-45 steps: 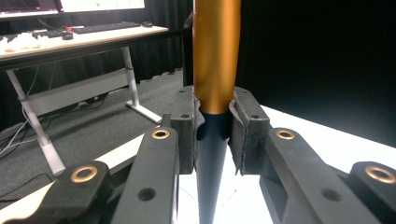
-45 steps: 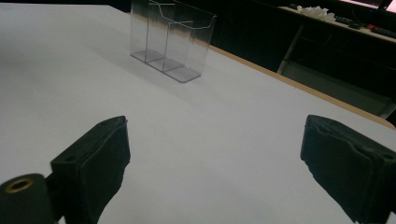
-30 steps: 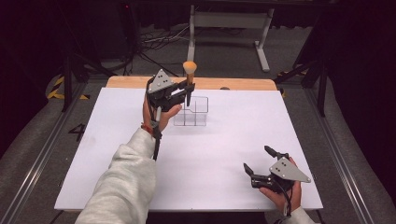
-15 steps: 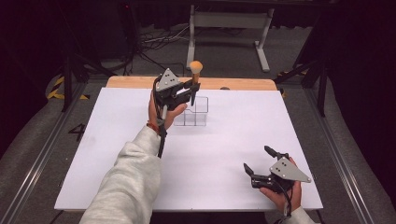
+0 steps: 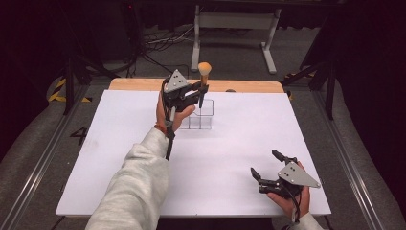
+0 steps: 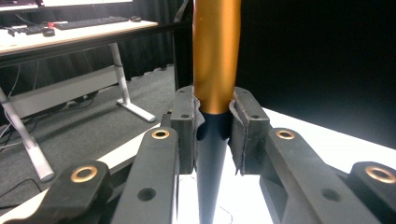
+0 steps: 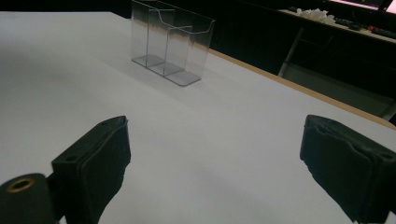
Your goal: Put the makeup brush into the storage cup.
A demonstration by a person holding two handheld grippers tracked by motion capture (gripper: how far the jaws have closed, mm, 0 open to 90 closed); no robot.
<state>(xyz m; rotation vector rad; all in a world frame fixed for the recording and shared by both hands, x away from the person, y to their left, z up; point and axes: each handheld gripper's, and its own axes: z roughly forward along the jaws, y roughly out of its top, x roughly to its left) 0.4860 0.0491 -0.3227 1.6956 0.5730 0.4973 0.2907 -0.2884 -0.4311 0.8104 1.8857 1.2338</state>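
My left gripper (image 5: 200,90) is shut on a makeup brush (image 5: 204,71) and holds it upright at the back of the table. The brush has a tan bristle head on top, a gold ferrule (image 6: 215,56) and a dark tapered handle that points down. Both pads clamp it where ferrule meets handle. The handle's tip hangs at the top of a clear acrylic organizer (image 5: 198,119) with several compartments; I cannot tell whether it is inside. My right gripper (image 5: 264,163) rests at the table's front right, open, with nothing between its pads (image 7: 95,161). The organizer (image 7: 170,44) stands far ahead of it.
A white sheet (image 5: 239,139) covers the table, with a wooden strip (image 5: 249,86) showing along the back edge. Beyond the table stands a desk frame (image 5: 234,28) on dark floor, with cables lying around.
My left gripper has drifted a little to the right with the brush, bringing it over the organizer. The right gripper has stayed where it was.
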